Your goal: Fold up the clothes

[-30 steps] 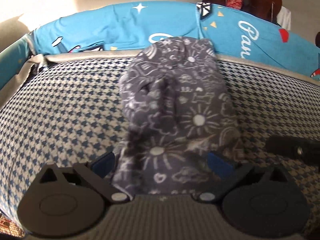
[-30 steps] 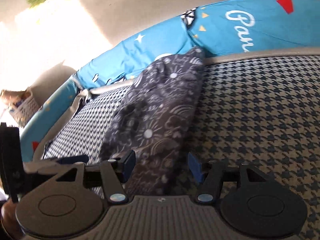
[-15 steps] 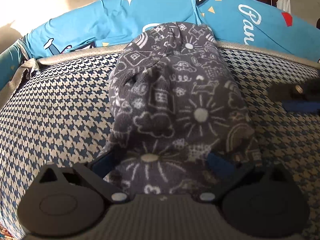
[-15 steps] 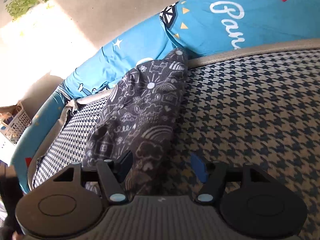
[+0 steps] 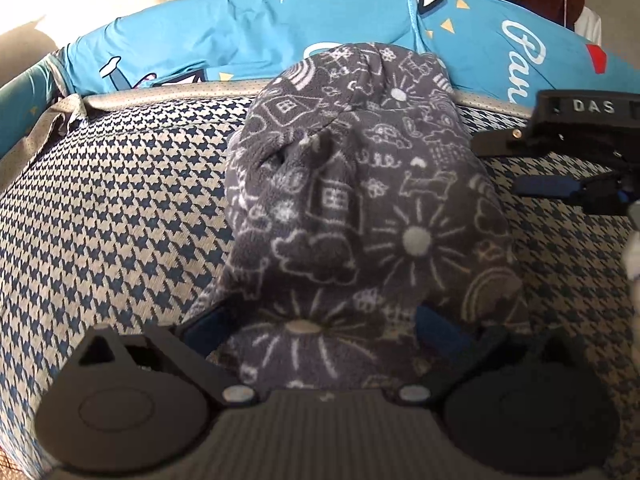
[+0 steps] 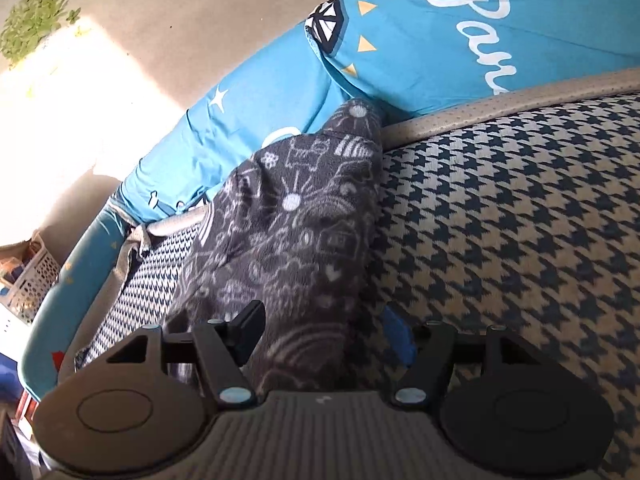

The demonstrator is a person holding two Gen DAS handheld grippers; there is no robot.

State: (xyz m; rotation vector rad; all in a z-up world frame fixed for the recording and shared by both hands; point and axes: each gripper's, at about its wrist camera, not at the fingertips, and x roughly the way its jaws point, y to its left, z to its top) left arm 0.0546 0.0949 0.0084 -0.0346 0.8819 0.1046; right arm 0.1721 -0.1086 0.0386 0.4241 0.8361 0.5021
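Observation:
A grey fleece garment [image 5: 360, 208] with white doodle print lies lengthwise on the houndstooth cushion [image 5: 120, 208], its far end against the blue bedding. My left gripper [image 5: 320, 326] is open, its fingers set wide; the garment's near end lies between and over them. In the left wrist view my right gripper [image 5: 496, 168] reaches in from the right, beside the garment's right edge. In the right wrist view the right gripper [image 6: 324, 334] stands open over the garment [image 6: 296, 232], with the cloth's right edge between its fingers and the pads not pressing on it.
Blue printed bedding [image 5: 224, 40] [image 6: 460, 52] runs along the cushion's grey piped back edge [image 6: 500, 108]. A sunlit wall rises behind. A white perforated basket [image 6: 32, 276] stands at the far left. Bare houndstooth [image 6: 520, 220] spreads to the garment's right.
The garment has settled lower and spread wider on the cushion. My right gripper has slid along the garment's right side toward its far end, its jaws a little wider. The left gripper sank slightly.

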